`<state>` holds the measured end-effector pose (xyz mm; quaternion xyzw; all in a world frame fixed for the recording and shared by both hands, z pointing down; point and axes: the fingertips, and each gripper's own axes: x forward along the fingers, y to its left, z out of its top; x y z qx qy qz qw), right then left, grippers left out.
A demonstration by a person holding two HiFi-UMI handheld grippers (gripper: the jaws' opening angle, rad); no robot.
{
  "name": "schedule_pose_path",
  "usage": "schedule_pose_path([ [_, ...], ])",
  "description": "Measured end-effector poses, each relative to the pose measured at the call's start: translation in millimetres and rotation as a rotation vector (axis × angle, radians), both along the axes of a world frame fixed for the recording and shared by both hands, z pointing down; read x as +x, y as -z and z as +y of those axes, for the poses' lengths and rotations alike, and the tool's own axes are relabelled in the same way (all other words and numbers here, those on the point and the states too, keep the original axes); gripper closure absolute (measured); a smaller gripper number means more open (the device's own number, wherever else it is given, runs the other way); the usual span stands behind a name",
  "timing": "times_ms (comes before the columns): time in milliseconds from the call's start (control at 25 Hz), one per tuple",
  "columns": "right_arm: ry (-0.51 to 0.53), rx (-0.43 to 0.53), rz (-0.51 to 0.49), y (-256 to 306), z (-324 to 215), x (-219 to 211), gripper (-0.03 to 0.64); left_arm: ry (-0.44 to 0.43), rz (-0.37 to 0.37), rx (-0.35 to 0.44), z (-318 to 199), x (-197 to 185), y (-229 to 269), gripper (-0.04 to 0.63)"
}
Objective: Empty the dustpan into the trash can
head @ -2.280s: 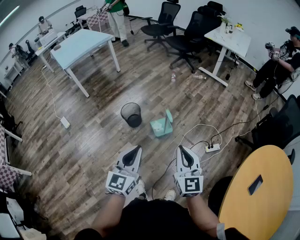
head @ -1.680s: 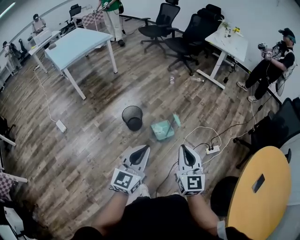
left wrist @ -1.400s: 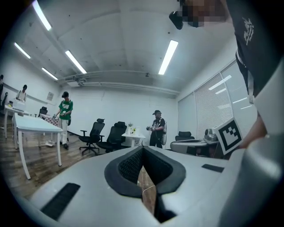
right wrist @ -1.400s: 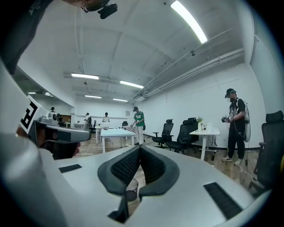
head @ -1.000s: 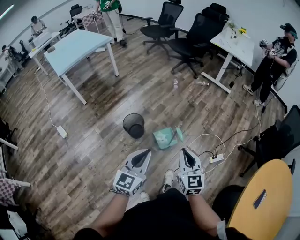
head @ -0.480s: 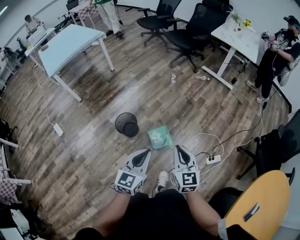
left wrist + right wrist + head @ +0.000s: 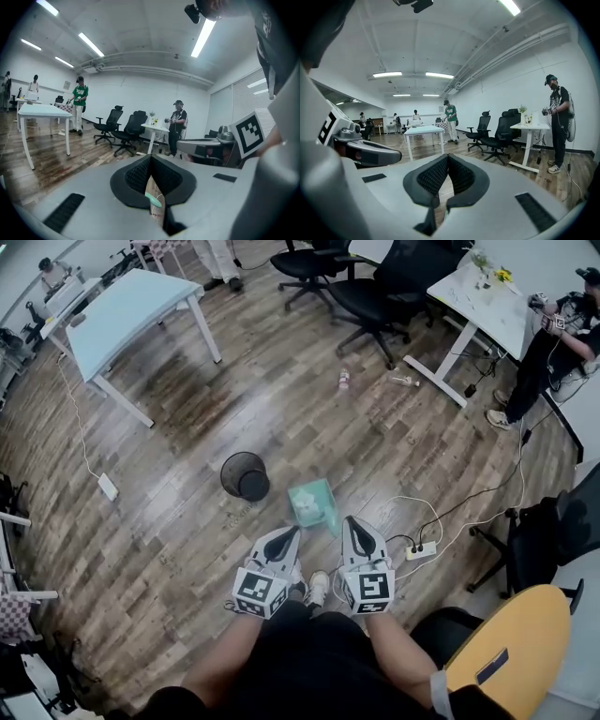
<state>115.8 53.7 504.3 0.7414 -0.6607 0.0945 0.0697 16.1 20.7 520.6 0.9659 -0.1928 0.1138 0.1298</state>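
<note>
Left gripper (image 7: 292, 532) and right gripper (image 7: 350, 521) sit side by side at 6 o'clock in the head view, close to the body. Both point toward 12 o'clock, tilted slightly down. Jaws on both are closed and hold nothing. The forearms (image 7: 223, 654) run back toward the torso.

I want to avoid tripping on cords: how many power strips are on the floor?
2: one power strip left of the trash can, another right of the dustpan. More may be hidden from view.
</note>
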Motion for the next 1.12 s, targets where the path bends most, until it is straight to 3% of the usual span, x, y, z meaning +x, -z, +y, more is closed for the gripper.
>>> schedule_pose_path([
  [360, -0.018, -0.059, 0.054, -2.1, -42.4, 19.0, 0.594, -0.081, -0.019, -0.022, -41.7, 21.6, -18.0, 0.583],
  [640, -0.001, -0.054, 0.116, 1.8, -82.2, 43.1, 0.594, -0.091, -0.014, -0.025, -59.5, 33.9, -16.4, 0.583],
  [840, 0.022, -0.045, 0.101, -2.5, -85.8, 54.0, 0.594, -0.046, -0.052, -0.045, -54.3, 44.8, -32.3, 0.583],
  [1120, 0.11, -0.07, 0.06, -23.6, -77.3, 69.8, 0.594, 0.103, -0.133, -0.088, -48.8, 72.6, -51.2, 0.583],
])
